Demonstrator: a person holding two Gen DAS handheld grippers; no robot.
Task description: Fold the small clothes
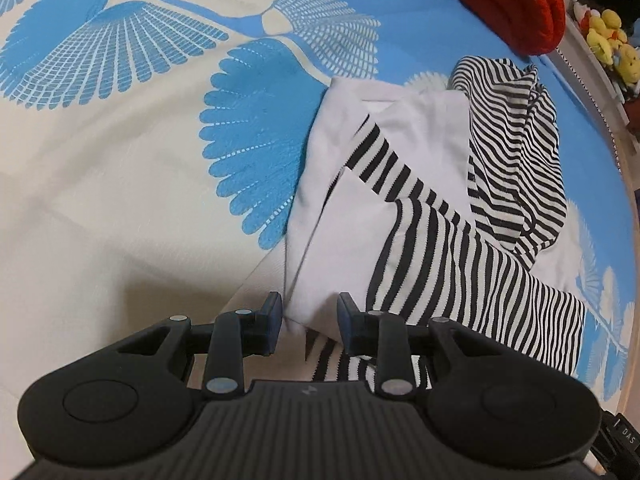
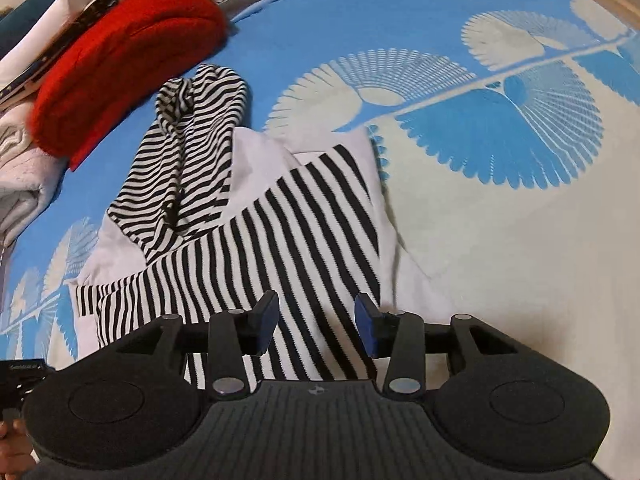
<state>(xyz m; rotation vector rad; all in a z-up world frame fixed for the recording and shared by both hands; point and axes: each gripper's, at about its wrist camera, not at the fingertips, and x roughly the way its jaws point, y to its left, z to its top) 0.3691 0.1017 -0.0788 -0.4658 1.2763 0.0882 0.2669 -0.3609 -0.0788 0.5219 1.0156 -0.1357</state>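
Striped knit top point(image 2: 304, 240) w/ white panels, rumpled; left gripper point(image 1: 308, 324) & right gripper point(image 2: 316, 328) jaws apart.

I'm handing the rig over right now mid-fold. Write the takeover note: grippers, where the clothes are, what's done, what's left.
Left gripper: jaws open, straddling a white fold at the near edge of the striped garment; no grip seen.
Right gripper: open over the garment's striped panel, pads not pressing.
Garment lies partly folded and rumpled on the blue-and-cream bedspread, its striped hood or sleeve bunched at the far end.
Red item and pale clothes lie beyond it.
Left: grip the near edge, finish the fold, smooth it.
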